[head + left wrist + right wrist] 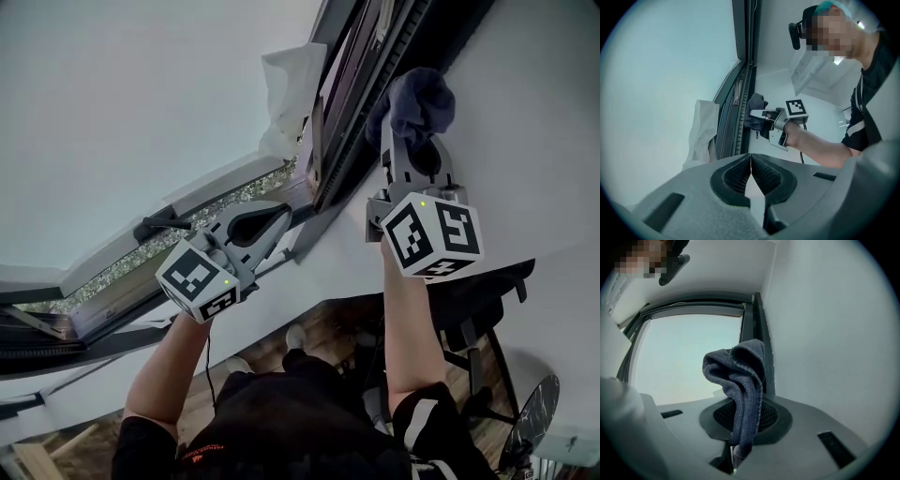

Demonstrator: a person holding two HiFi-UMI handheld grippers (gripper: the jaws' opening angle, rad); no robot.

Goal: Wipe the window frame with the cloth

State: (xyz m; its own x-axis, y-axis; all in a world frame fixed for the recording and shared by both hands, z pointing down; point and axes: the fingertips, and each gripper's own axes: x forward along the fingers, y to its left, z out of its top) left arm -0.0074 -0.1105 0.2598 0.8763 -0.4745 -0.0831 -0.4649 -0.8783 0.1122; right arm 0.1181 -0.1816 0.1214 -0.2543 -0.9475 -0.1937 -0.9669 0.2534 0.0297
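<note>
A dark blue cloth (pixel 420 99) is bunched in my right gripper (pixel 413 141), which is shut on it and holds it up against the dark upright of the window frame (pixel 349 122). In the right gripper view the cloth (pixel 739 376) droops over the jaws, with the frame (pixel 760 338) just behind it. My left gripper (pixel 279 212) is lower, by the frame's bottom corner. It is shut, with nothing between its jaws. The left gripper view shows its own closed tips (pixel 751 160), and beyond them the right gripper (pixel 761 115) with the cloth (pixel 753 108) on the frame (pixel 744 89).
A white crumpled sheet (pixel 289 92) hangs at the frame's edge, left of the cloth. A gravelled ledge (pixel 178 240) lies outside, below the glass. White wall (pixel 544 122) stands to the right of the frame. Below me are a black chair (pixel 473 300) and a fan (pixel 531 420).
</note>
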